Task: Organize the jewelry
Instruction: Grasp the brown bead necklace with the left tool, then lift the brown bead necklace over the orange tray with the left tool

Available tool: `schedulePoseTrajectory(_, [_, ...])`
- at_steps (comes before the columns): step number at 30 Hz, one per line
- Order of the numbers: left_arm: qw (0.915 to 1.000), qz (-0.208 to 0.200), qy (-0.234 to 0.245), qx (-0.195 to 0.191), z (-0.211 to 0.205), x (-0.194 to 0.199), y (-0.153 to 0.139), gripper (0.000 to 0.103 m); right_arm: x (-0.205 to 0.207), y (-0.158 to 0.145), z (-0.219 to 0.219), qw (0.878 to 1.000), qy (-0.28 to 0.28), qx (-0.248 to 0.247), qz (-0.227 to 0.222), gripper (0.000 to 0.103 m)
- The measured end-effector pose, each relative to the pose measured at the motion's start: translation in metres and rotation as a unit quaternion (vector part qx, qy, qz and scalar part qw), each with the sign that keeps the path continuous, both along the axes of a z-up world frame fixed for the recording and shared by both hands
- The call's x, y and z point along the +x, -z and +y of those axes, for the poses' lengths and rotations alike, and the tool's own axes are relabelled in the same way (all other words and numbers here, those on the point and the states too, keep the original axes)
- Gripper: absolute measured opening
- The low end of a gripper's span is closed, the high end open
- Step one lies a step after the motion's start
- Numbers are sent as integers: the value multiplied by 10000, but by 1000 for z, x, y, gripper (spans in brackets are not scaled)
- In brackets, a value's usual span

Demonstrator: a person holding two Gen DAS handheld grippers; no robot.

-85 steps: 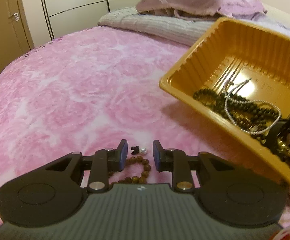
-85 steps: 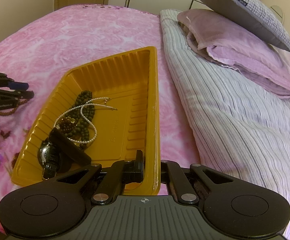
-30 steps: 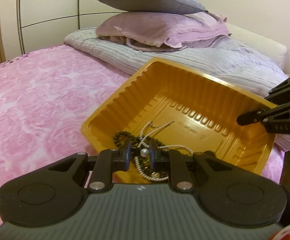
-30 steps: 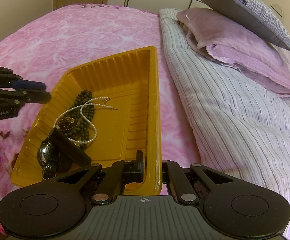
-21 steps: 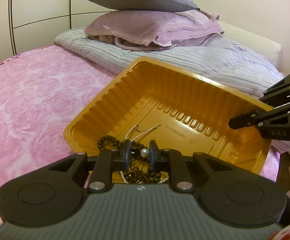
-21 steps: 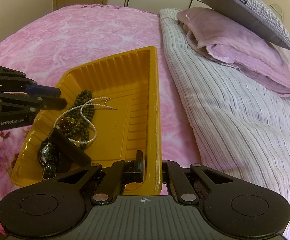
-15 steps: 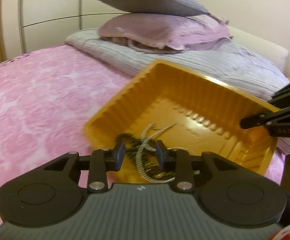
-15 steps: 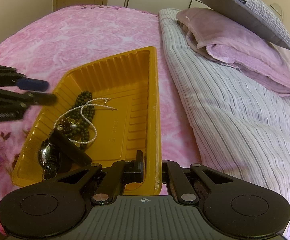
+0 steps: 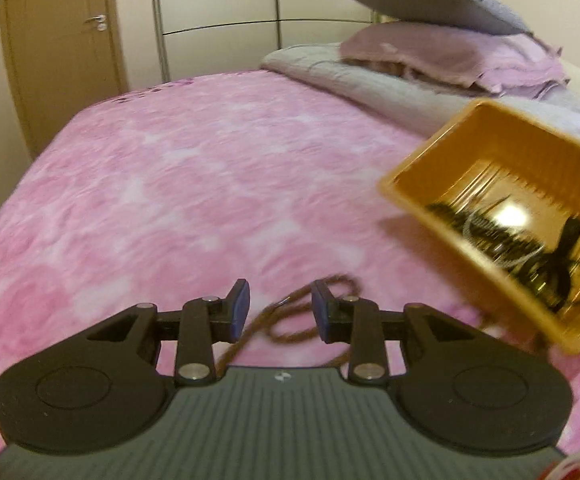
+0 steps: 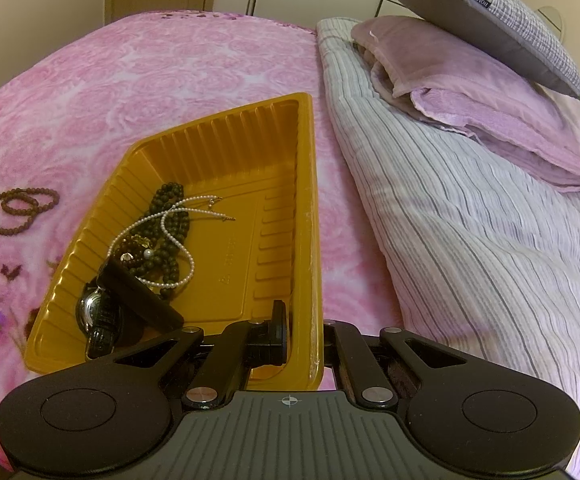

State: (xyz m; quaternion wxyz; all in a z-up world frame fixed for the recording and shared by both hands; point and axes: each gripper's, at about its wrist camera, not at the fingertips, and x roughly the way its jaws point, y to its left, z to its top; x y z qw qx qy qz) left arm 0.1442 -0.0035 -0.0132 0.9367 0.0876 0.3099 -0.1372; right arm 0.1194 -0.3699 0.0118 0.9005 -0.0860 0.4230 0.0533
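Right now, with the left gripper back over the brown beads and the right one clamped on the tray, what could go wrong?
The brown bead bracelet lies in loose overlapping loops on the soft pink blanket; the open left gripper may pinch only one strand or snag fabric. The right gripper grips the yellow tray by one rim, so a wobble could slide the pearl necklace and the watch.

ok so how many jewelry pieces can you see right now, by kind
dark bead strand: 1
white pearl necklace: 1
wristwatch: 1
single pearl piece: 1
brown bead strand, on the bedspread: 1
total: 5; more may be hidden in the tangle in the tray
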Motion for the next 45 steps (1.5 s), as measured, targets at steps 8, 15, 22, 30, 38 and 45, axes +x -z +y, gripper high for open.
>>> schedulePoseTrajectory(8, [9994, 149, -49, 324, 18, -4, 22, 30, 0, 0, -2, 10000, 6, 6, 21, 4])
schedulePoseTrajectory(15, [9983, 480, -99, 303, 19, 9, 36, 30, 1, 1, -3, 10000, 17, -2, 38, 4])
schedulePoseTrajectory(22, [9975, 678, -54, 199, 25, 15, 40, 18, 1, 2, -3, 10000, 39, -8, 52, 4])
schedulePoseTrajectory(30, [9971, 641, 36, 420, 26, 12, 25, 6, 1, 2, -3, 10000, 33, -8, 52, 4])
schedulePoseTrajectory(38, [9969, 204, 300, 696, 25, 9, -23, 6, 1, 0, -1, 10000, 4, -43, 29, 4])
schedulePoseTrajectory(45, [9945, -88, 630, 838, 26, 12, -70, 6, 1, -1, 1, 10000, -6, -58, 23, 4])
